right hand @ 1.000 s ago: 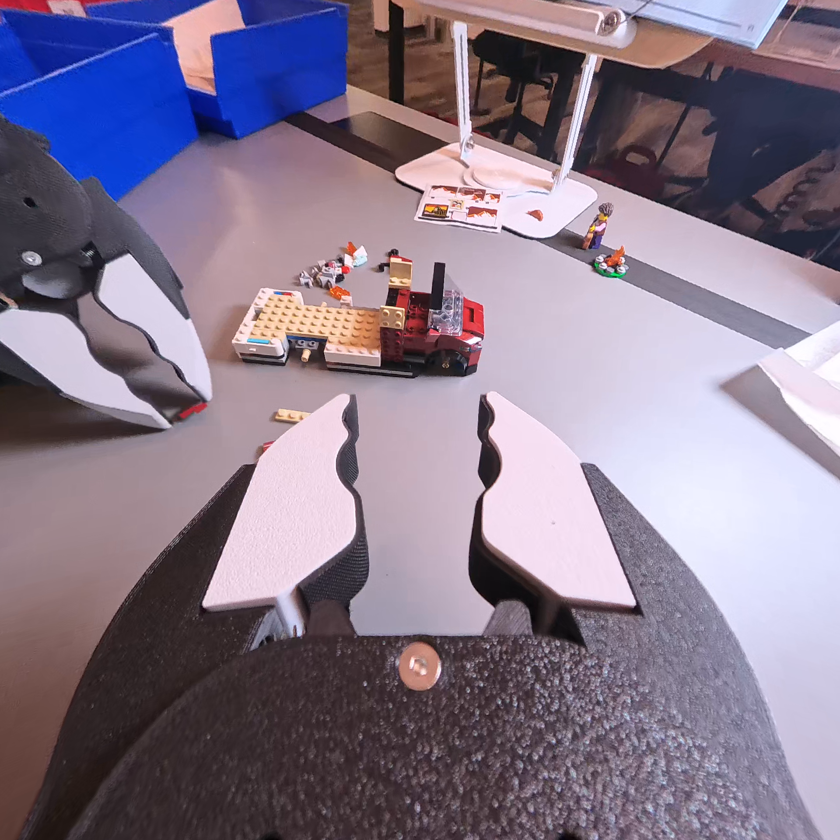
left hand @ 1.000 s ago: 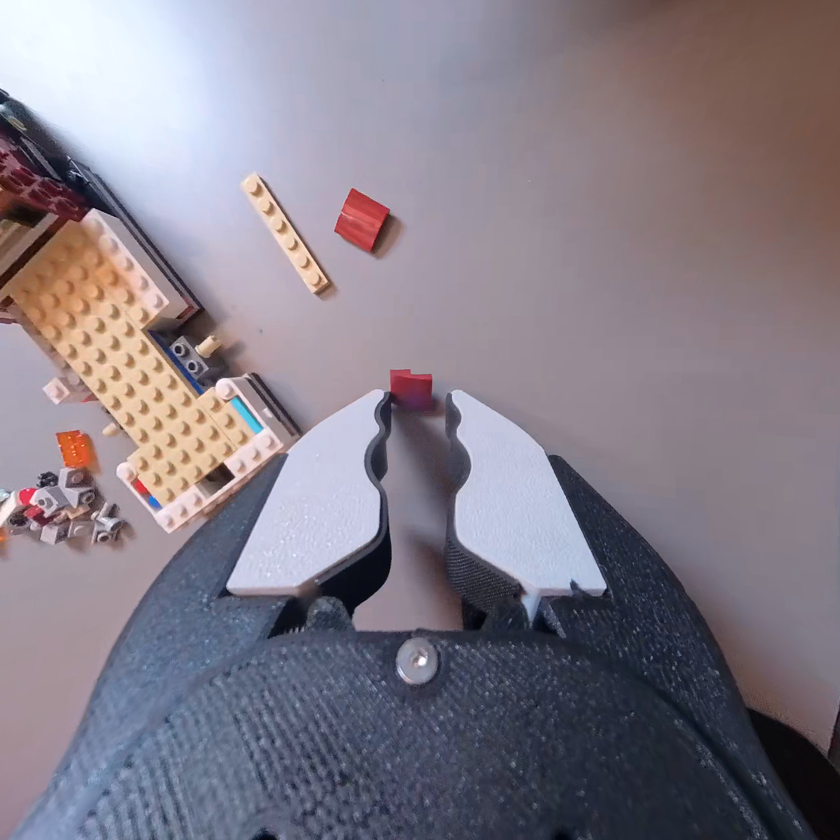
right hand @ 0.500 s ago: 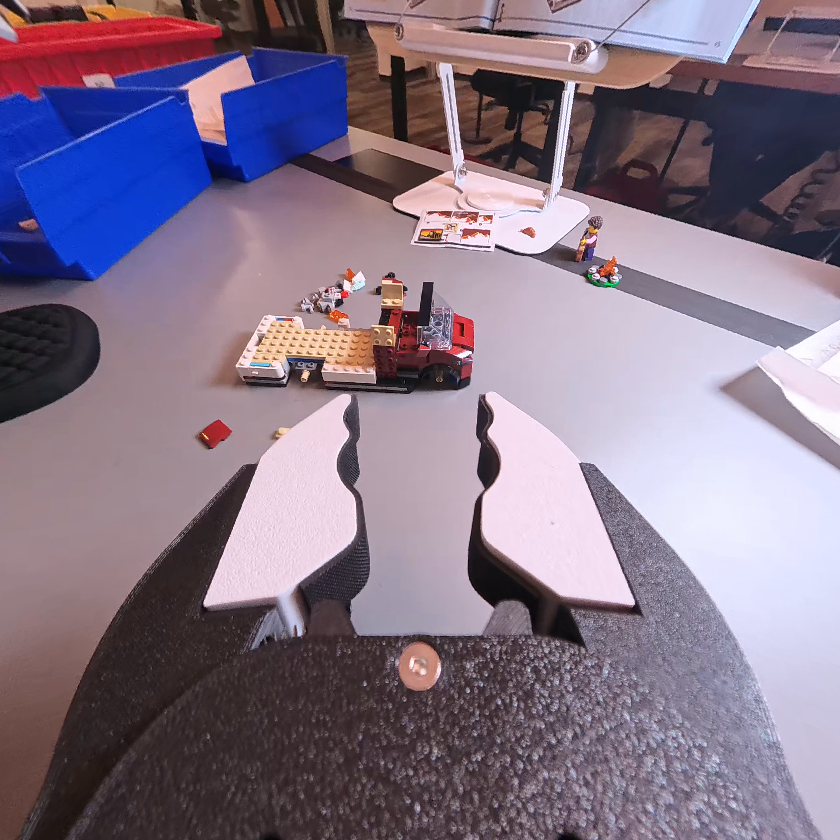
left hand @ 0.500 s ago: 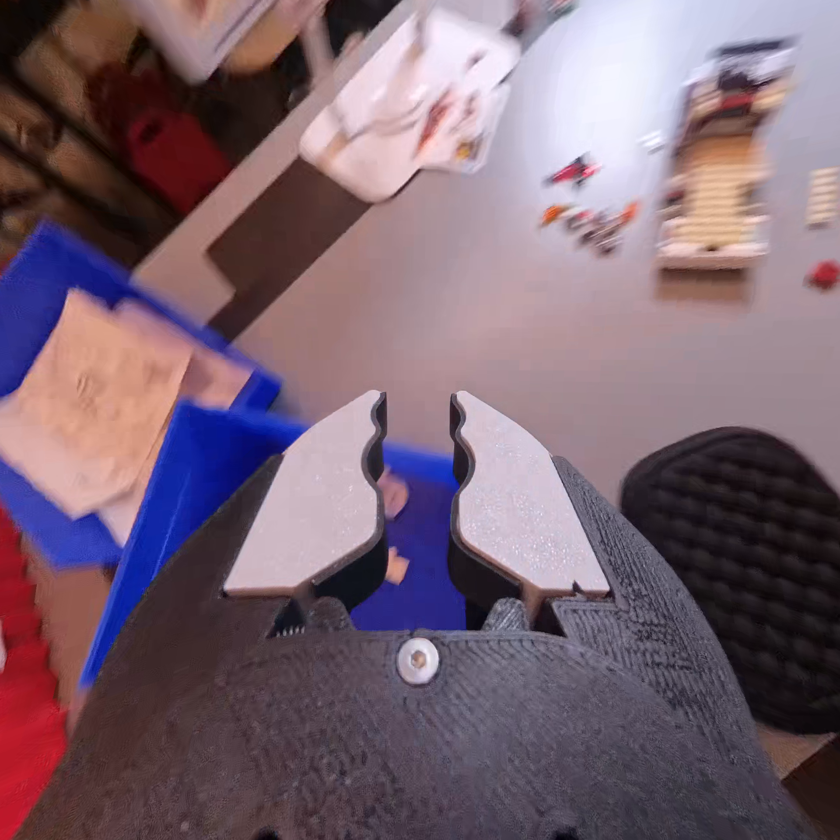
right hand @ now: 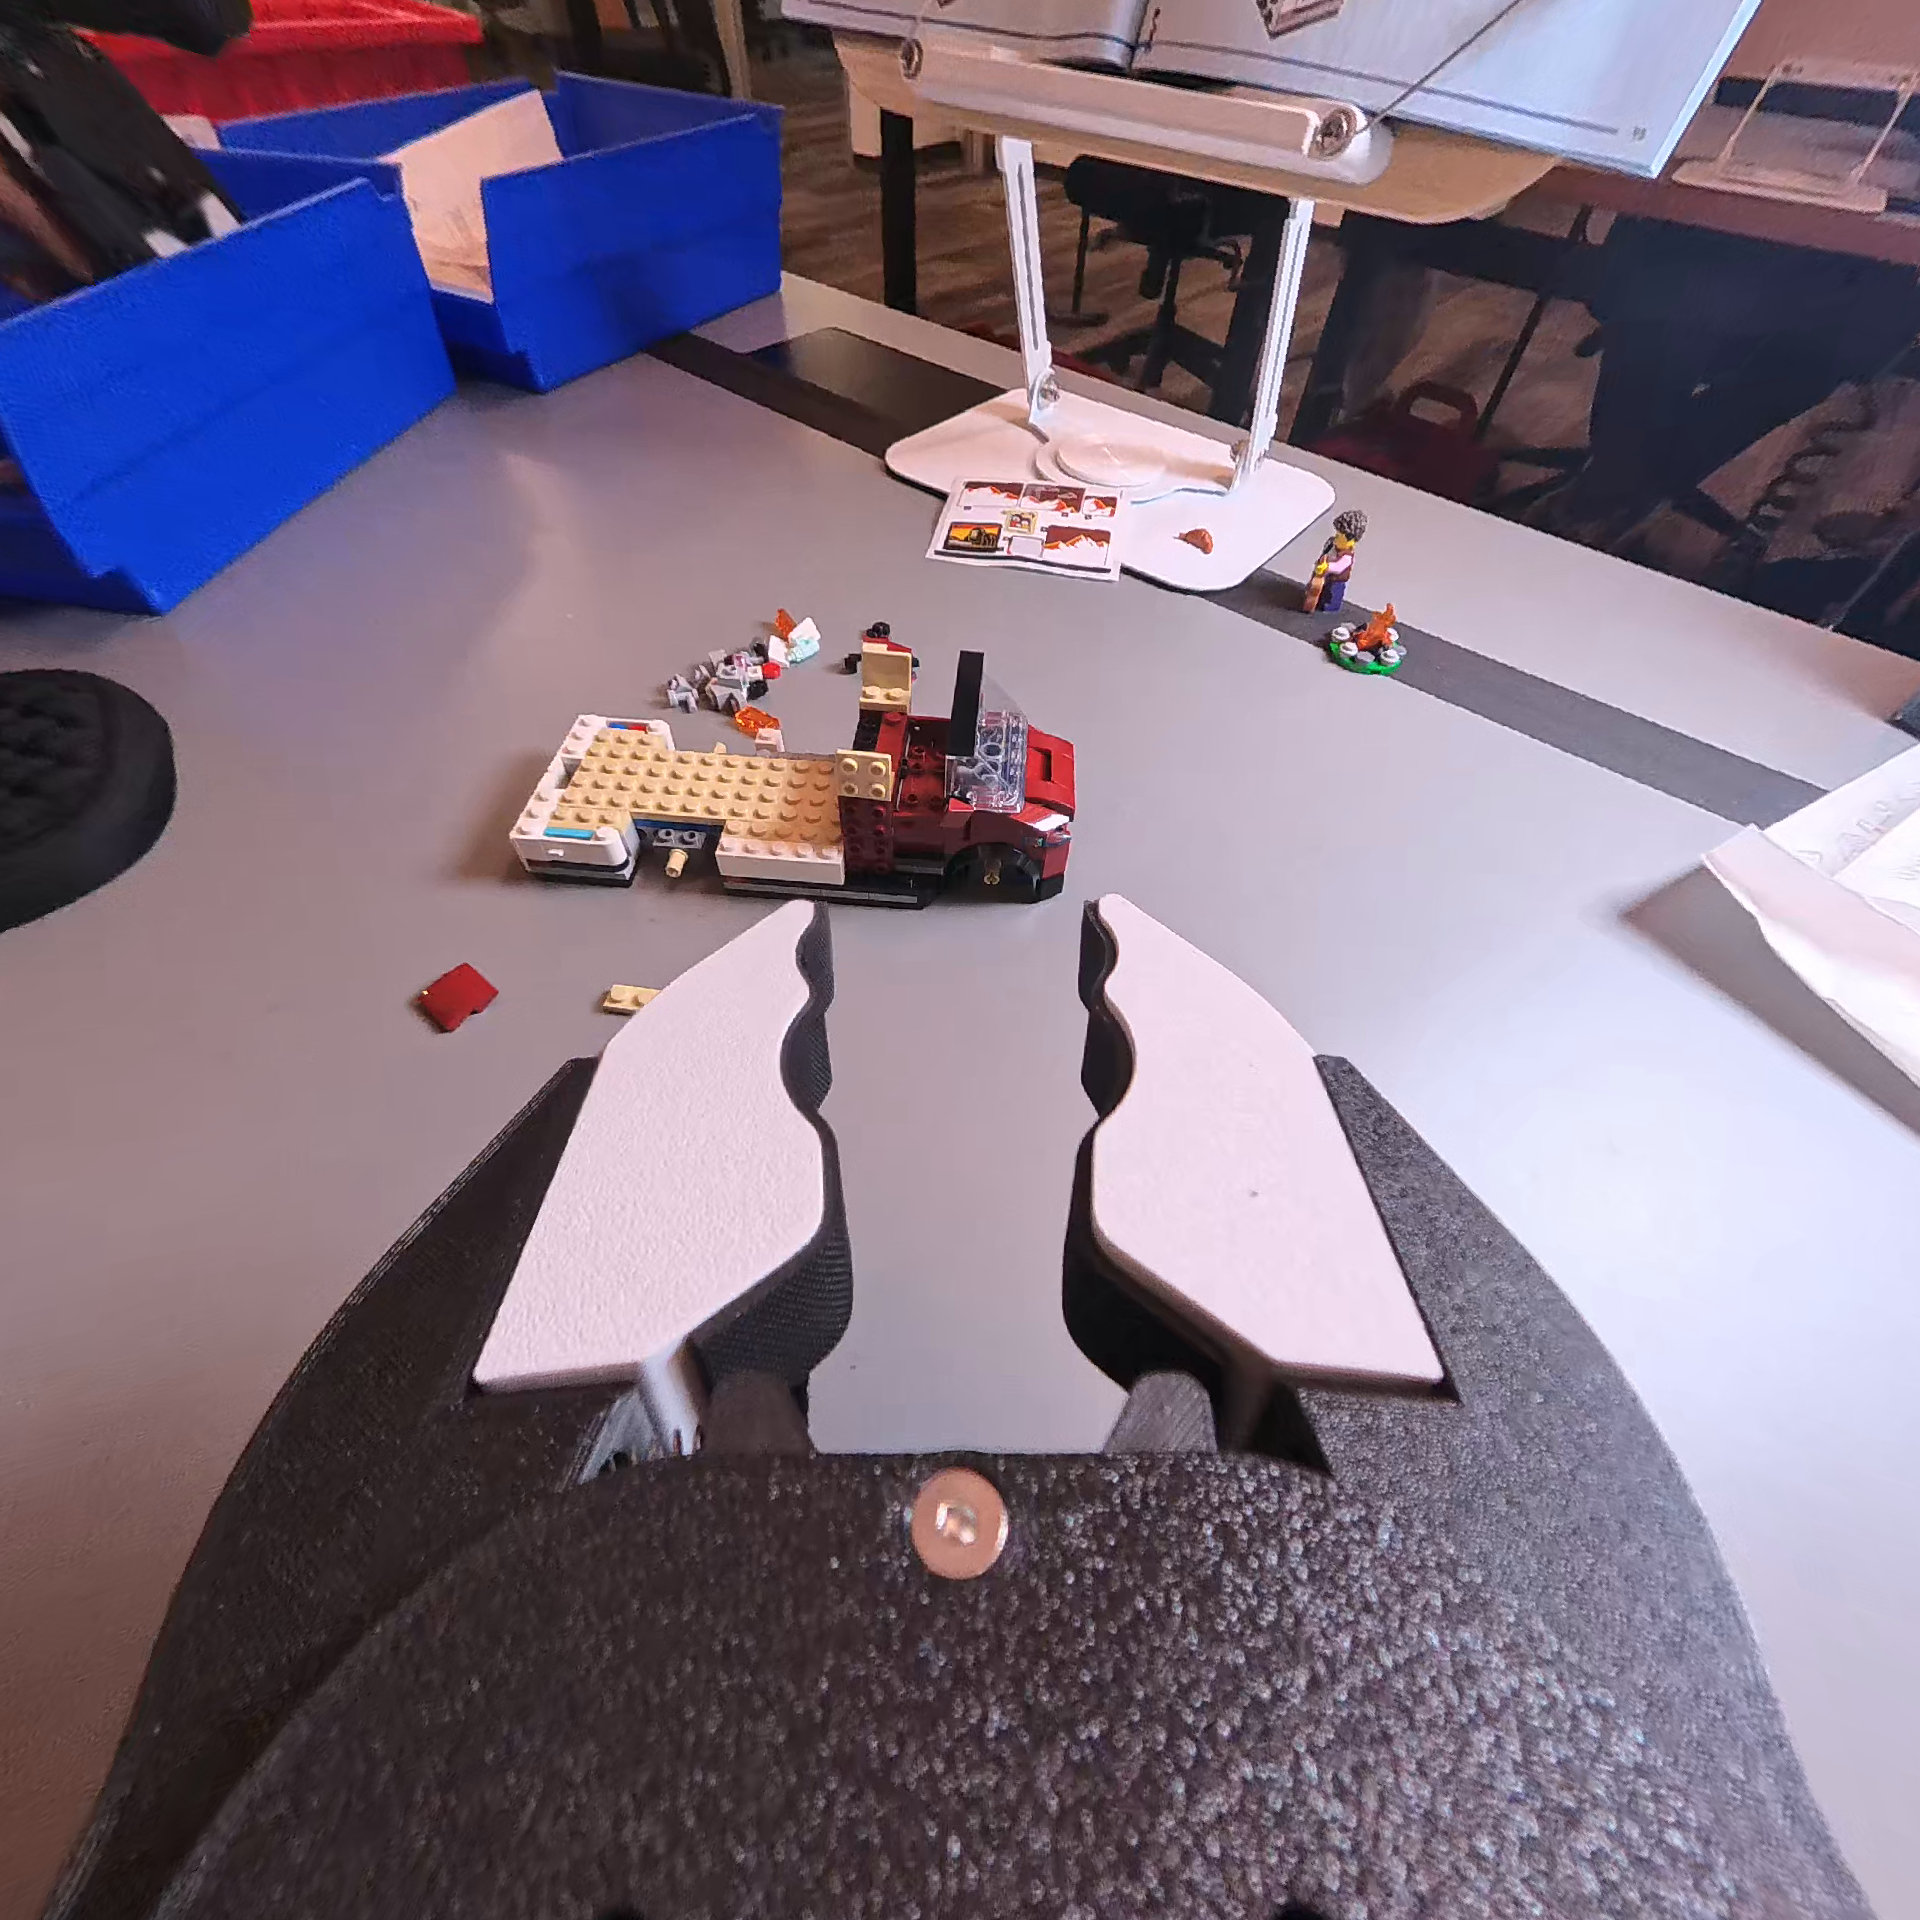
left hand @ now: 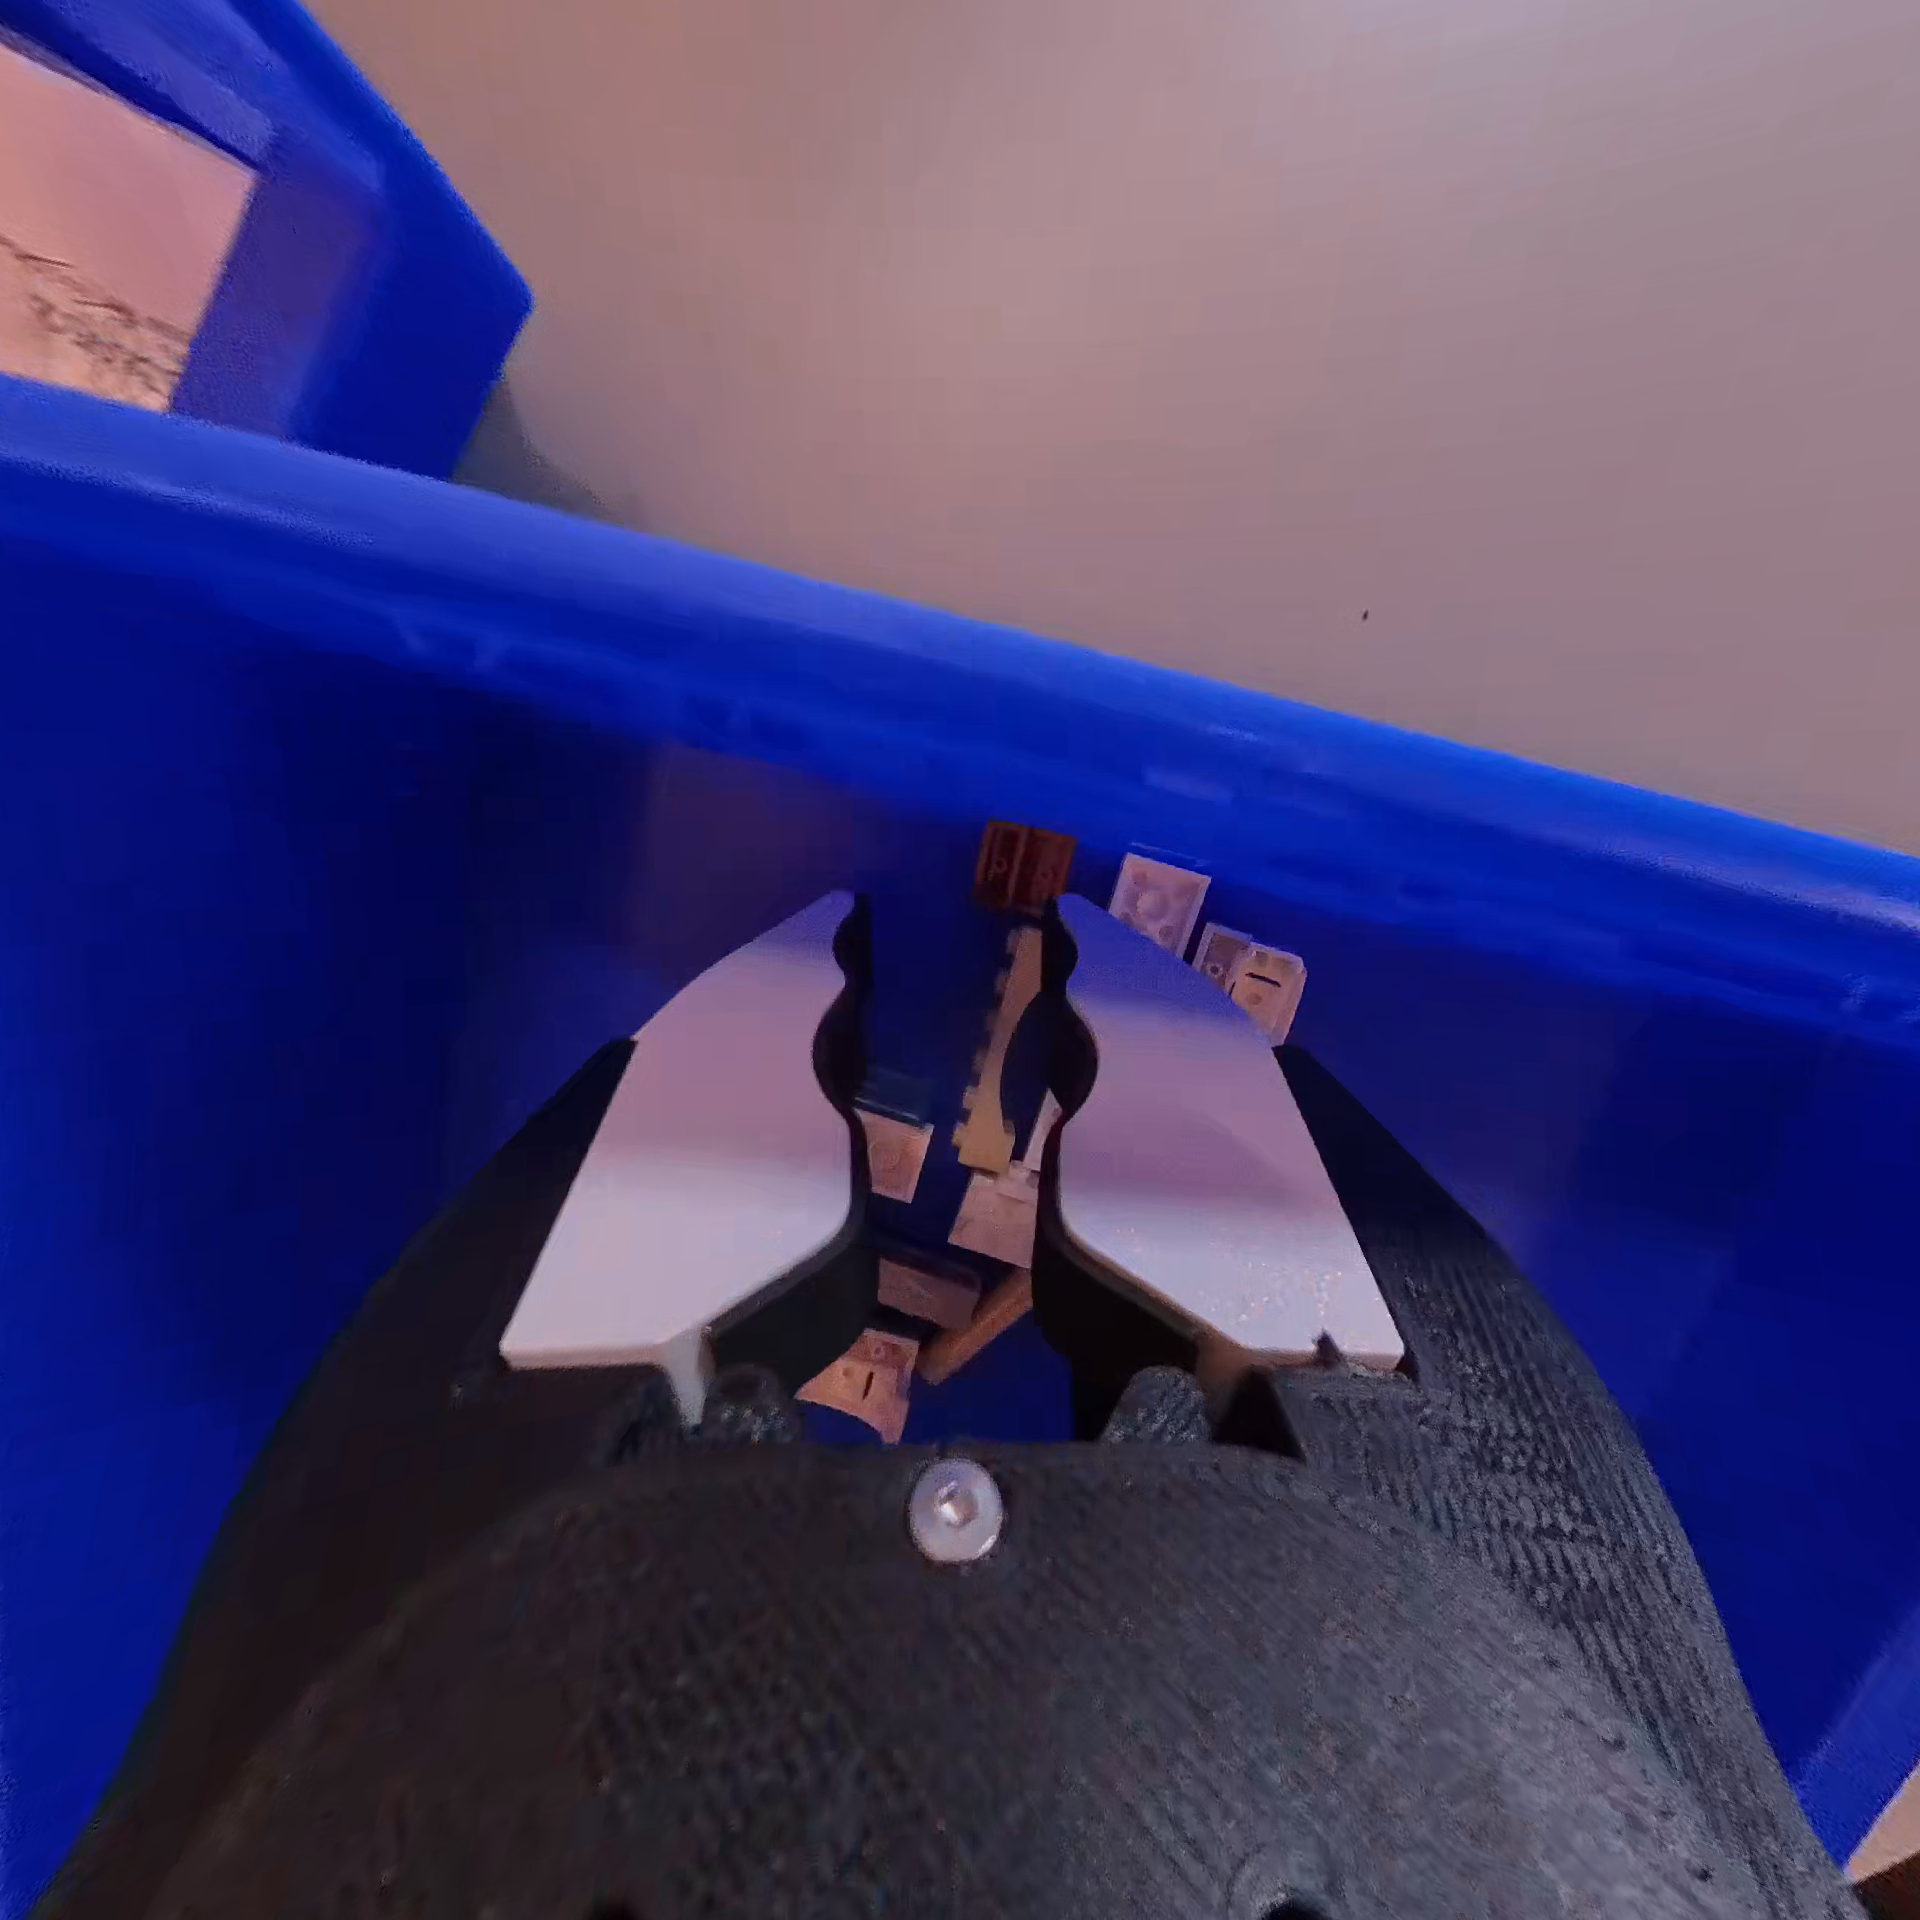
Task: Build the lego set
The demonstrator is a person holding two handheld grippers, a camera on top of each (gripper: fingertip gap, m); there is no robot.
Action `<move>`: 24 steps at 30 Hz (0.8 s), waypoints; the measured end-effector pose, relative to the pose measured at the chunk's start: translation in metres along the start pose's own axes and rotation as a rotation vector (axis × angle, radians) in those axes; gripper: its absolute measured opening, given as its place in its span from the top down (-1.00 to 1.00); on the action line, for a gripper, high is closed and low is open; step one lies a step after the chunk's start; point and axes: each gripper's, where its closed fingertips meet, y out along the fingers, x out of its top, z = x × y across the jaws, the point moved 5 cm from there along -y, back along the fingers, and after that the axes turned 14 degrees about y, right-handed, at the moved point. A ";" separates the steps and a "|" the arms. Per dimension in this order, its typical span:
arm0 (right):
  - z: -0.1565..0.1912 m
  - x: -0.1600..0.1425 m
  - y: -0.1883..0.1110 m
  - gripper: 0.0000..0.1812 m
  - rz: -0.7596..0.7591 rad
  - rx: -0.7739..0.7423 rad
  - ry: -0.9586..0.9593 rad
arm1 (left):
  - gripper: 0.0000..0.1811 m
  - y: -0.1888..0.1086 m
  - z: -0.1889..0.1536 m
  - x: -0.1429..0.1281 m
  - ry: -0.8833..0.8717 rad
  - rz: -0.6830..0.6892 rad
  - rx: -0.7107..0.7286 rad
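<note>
My left gripper [left hand: 956,914] is open and reaches down inside a blue bin [left hand: 727,665]. A long tan plate [left hand: 995,1049] lies between its fingers, close to the right one. A brown piece [left hand: 1023,868] lies just past the tips, and white pieces [left hand: 1158,904] lie to its right. My right gripper [right hand: 951,914] is open and empty, low over the grey table. Just beyond it stands the part-built truck [right hand: 790,810] with a tan bed and a dark red cab. A red curved tile [right hand: 457,995] and a small tan plate [right hand: 631,997] lie left of its fingers.
A pile of small pieces [right hand: 738,681] lies behind the truck. Two blue bins [right hand: 208,384] stand at the far left, the left gripper [right hand: 94,177] in the nearer one. A black pad [right hand: 62,779], a book stand [right hand: 1112,468], a sticker sheet [right hand: 1029,525], a minifigure [right hand: 1335,561] and papers [right hand: 1849,935] are around. Some 55 centimeters of space lies between my two pairs of fingers. The red curved tile [right hand: 457,995] lies some 15 centimeters from my right tips, 40 centimeters from my left tips.
My left gripper left the small red piece on the table, swung over to the blue bin and dropped inside it, still open. The right gripper has barely moved.
</note>
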 end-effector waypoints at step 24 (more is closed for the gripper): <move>0.011 0.001 0.000 0.52 -0.006 0.044 -0.014 | 0.78 -0.119 -0.095 0.065 0.345 -0.062 0.580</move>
